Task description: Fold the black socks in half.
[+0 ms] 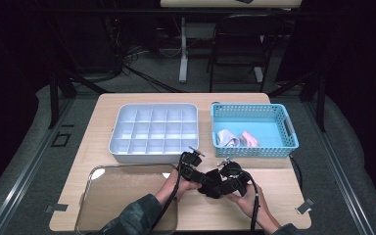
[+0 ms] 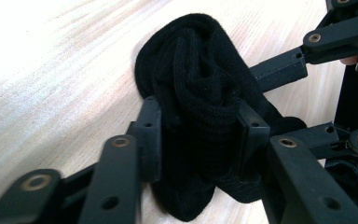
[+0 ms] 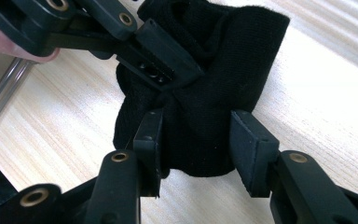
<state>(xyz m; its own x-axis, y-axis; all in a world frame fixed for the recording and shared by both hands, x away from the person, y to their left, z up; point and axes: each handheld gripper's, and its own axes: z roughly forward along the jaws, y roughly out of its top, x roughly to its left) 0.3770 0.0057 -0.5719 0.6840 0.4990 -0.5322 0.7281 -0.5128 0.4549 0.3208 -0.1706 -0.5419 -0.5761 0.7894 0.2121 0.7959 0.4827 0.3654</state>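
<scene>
1. Left tool (image 1: 201, 177) pinched a bunched black knitted sock (image 2: 200, 112), pads pressed into its sides.
2. Sock lay on the pale wooden worktop (image 1: 274, 200), front centre, between both tools.
3. Right tool (image 1: 221, 185) clamped the sock's other end.

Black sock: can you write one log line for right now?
thing: black knitted sock | place: wooden table | left gripper: shut on it | right gripper: shut on it

the high view is dim and soft, dark all round the lit pale wooden counter (image 1: 127, 105); in the left gripper view glare whitens the wood toward ten o'clock.
</scene>
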